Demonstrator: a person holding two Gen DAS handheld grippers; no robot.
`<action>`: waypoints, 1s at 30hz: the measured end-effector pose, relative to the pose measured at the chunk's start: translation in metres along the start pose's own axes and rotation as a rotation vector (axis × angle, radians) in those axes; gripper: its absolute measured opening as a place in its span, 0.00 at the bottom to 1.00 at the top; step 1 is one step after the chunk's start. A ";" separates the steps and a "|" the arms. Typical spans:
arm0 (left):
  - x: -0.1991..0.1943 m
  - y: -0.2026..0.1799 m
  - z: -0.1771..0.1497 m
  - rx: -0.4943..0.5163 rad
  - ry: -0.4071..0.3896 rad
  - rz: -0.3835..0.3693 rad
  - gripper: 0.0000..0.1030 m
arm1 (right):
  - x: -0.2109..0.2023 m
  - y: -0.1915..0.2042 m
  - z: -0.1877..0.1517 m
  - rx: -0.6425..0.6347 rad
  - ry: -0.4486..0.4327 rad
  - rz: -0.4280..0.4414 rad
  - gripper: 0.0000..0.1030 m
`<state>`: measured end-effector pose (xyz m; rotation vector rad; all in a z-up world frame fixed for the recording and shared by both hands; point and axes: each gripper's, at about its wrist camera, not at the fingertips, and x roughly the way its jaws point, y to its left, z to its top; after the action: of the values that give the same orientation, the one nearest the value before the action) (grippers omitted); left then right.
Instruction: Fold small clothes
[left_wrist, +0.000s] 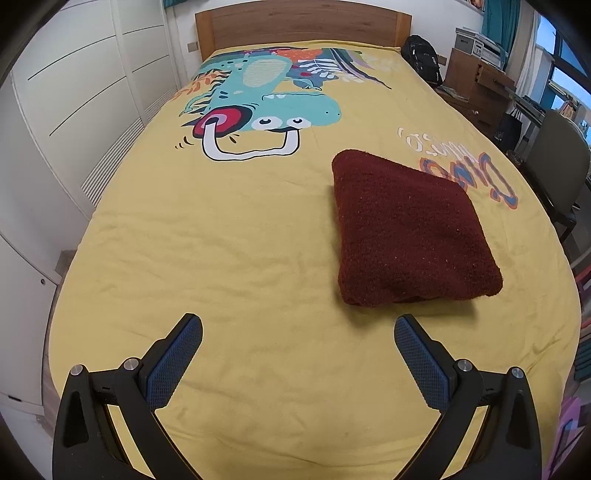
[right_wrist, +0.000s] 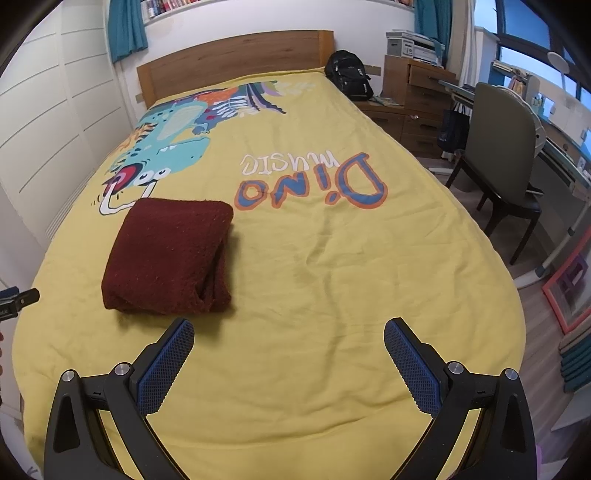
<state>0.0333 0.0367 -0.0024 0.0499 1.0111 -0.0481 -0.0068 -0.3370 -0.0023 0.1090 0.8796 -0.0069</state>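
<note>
Left gripper (left_wrist: 298, 325) hovers above the near end of the bed (left_wrist: 229, 236), jaws spread wide, holding nothing, blue pads (left_wrist: 173, 363) angled forward and down. Right gripper (right_wrist: 289, 330) same pose, jaws wide apart, empty. Dark red garment (left_wrist: 410, 232) lies folded into a thick square on the yellow cover, ahead of the left gripper to its right, ahead of the right gripper to its left (so roughly between them), touching neither. Chair (right_wrist: 506, 147) beside the bed.
</note>
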 end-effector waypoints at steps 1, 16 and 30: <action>0.000 0.000 0.000 0.000 0.000 0.000 0.99 | 0.000 0.000 0.000 0.001 -0.001 -0.001 1.00; 0.003 -0.002 -0.004 -0.010 0.017 -0.020 0.99 | 0.000 0.000 0.002 -0.013 0.005 0.012 1.00; 0.004 -0.004 -0.008 -0.014 0.024 -0.019 0.99 | 0.001 0.002 0.001 -0.016 0.016 0.011 1.00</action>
<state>0.0288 0.0332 -0.0102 0.0281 1.0354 -0.0579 -0.0052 -0.3351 -0.0025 0.0990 0.8944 0.0114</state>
